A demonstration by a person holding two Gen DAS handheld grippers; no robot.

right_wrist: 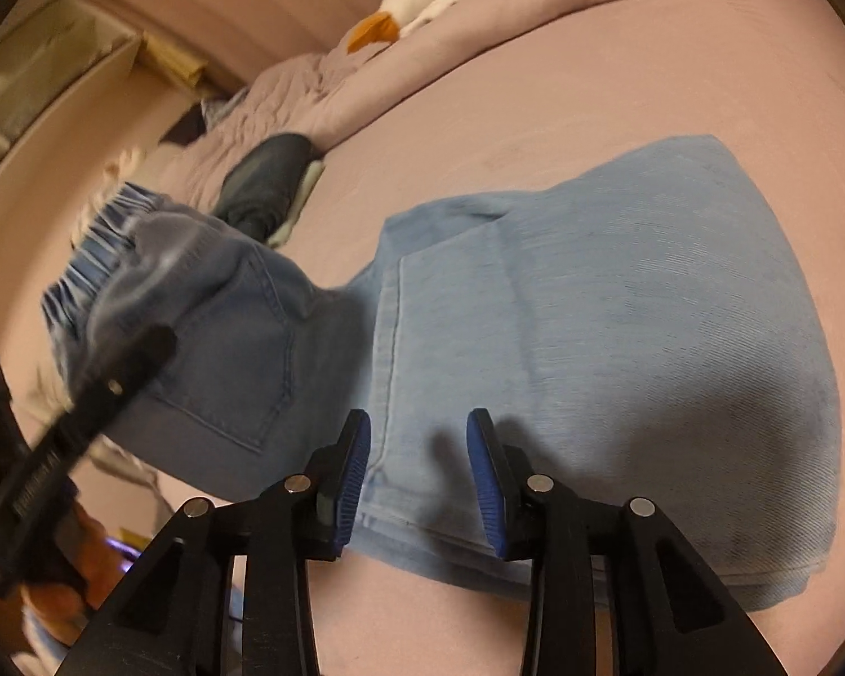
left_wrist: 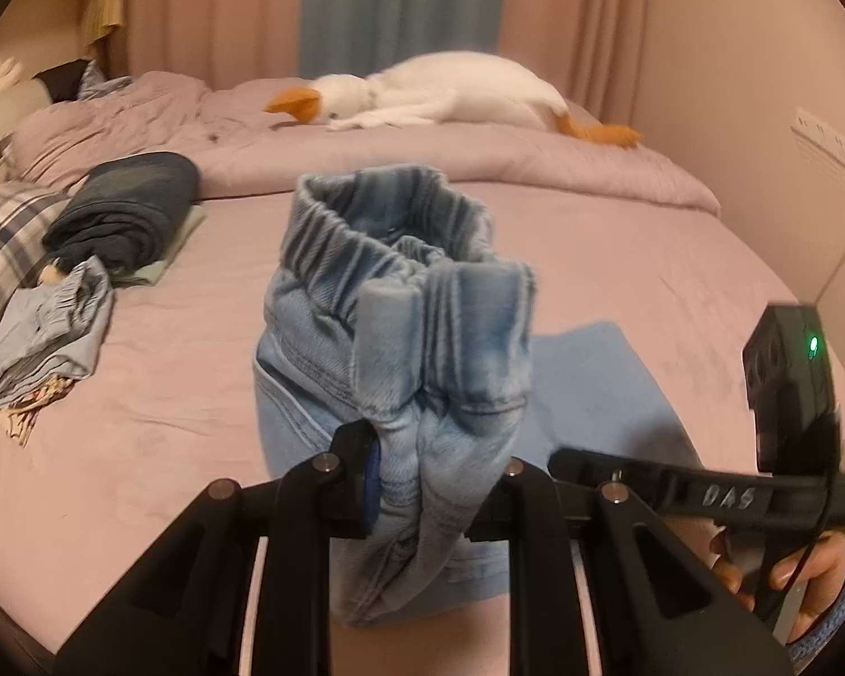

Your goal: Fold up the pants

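Observation:
Light blue denim pants (right_wrist: 619,304) lie partly folded on the pink bed. My left gripper (left_wrist: 422,484) is shut on the bunched elastic waistband (left_wrist: 400,259) and holds it lifted above the bed. In the right wrist view the raised waistband (right_wrist: 141,265) is at the left, with the left gripper's finger across it. My right gripper (right_wrist: 419,479) is open, its blue pads (right_wrist: 481,479) just above the near edge of the flat folded part. The right gripper also shows at the right of the left wrist view (left_wrist: 704,490), held in a hand.
A rolled dark garment (left_wrist: 124,208) and a crumpled blue-grey garment (left_wrist: 50,332) lie at the bed's left. A plaid pillow (left_wrist: 0,248) is further left. A white plush goose (left_wrist: 450,90) lies on the bunched duvet at the back. The wall (left_wrist: 817,169) is at the right.

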